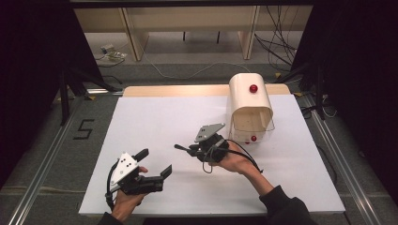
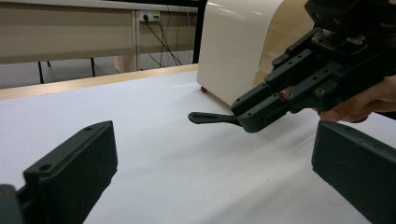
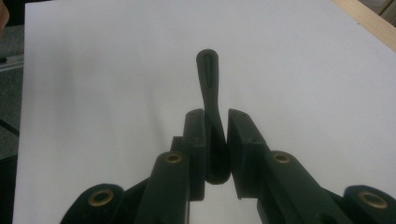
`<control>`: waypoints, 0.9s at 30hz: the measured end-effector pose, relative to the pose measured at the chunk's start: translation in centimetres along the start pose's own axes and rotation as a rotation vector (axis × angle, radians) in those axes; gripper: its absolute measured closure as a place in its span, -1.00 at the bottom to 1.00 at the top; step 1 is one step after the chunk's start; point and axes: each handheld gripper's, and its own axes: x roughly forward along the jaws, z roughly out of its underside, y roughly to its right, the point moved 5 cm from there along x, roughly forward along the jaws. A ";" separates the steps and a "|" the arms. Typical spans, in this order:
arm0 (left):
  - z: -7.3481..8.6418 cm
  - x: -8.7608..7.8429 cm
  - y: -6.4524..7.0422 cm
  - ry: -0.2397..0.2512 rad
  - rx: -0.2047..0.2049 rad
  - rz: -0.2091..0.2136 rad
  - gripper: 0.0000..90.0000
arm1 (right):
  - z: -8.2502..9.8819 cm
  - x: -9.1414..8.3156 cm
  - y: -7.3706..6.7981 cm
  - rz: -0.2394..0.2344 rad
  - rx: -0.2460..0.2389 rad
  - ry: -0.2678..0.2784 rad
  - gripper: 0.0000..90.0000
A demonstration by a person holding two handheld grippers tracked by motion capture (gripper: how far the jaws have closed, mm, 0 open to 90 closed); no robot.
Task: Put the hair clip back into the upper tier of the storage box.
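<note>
The right gripper (image 3: 215,140) is clamping its fingers (image 3: 194,140) on the bowl end of a black spoon (image 3: 208,84) above the middle of the white bench (image 1: 155,122), handle pointing to nine o'clock in the high view, and with so little of it pinched the spoon could be swivelling or slipping out if the hand is tilting or jolting. The left gripper (image 1: 155,164) is waiting at seven o'clock, fingers wide apart and empty. The right gripper view is showing the pinch itself, whereas the high view is showing the cream box (image 1: 250,105) at one o'clock.
</note>
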 end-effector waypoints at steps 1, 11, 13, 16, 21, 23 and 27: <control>0.0 0.0 0.0 -0.001 0.002 0.002 -1.00 | 0.0 -0.2 -0.1 0.006 -0.005 -0.001 0.75; -0.1 0.0 0.1 0.001 0.003 0.006 -1.00 | 0.4 -1.1 -0.5 0.033 -0.011 0.002 0.75; 0.0 0.0 0.1 -0.003 0.005 0.008 -1.00 | 0.5 -1.2 -0.4 0.038 -0.011 0.002 0.75; 0.0 0.0 0.1 -0.003 0.002 0.009 -1.00 | 0.5 -1.5 -0.2 0.042 -0.007 0.006 0.75; 0.0 0.0 0.1 -0.003 0.002 0.009 -1.00 | 0.5 -2.5 0.3 0.058 0.010 0.027 0.75; 0.0 0.1 0.1 -0.004 0.003 0.009 -1.00 | 0.5 -3.0 0.5 0.065 0.010 0.037 0.75; 0.0 0.1 0.1 -0.003 0.004 0.010 -1.00 | 0.5 -3.7 0.6 0.073 0.015 0.048 0.75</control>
